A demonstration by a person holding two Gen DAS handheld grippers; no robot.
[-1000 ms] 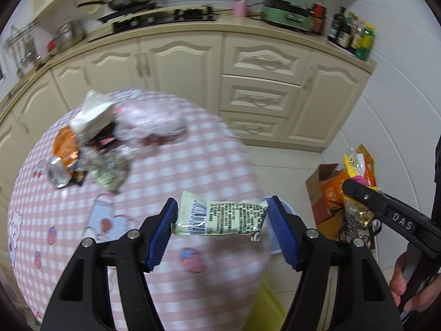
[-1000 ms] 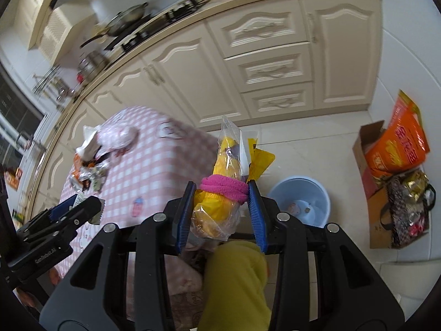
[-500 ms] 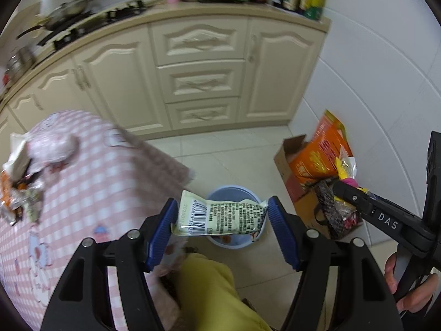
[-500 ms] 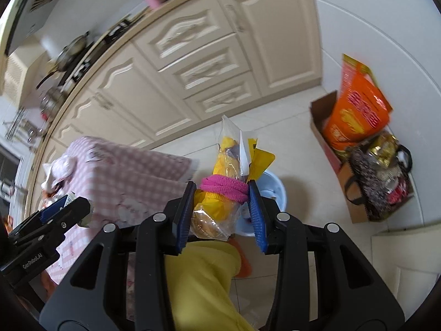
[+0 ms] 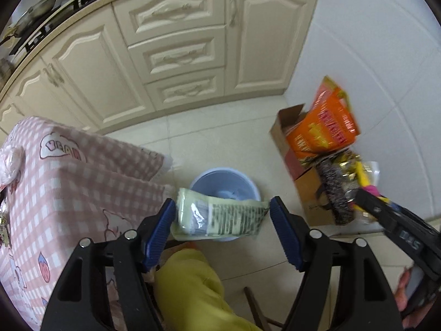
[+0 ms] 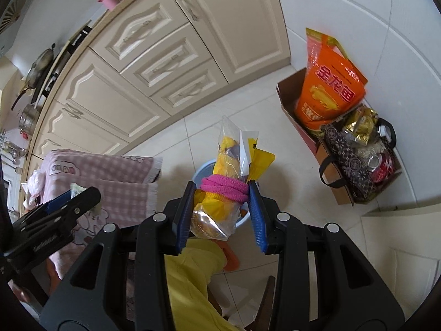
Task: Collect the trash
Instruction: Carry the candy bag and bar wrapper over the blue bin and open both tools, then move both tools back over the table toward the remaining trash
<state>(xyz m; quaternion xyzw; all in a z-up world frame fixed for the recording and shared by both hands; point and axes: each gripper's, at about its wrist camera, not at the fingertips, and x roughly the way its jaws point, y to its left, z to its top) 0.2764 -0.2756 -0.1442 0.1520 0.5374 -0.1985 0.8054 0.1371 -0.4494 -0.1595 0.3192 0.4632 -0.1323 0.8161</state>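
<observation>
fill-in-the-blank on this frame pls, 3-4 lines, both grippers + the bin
1. The left gripper has a pale green ____ between its opening jaws.
2. The blue bin stands on the ____.
3. The clear snack bag in the right gripper is wrapped with a ____ band.
4. The cardboard box by the wall holds a big ____ bag.

Missing words: wrapper; floor; pink; orange
</observation>
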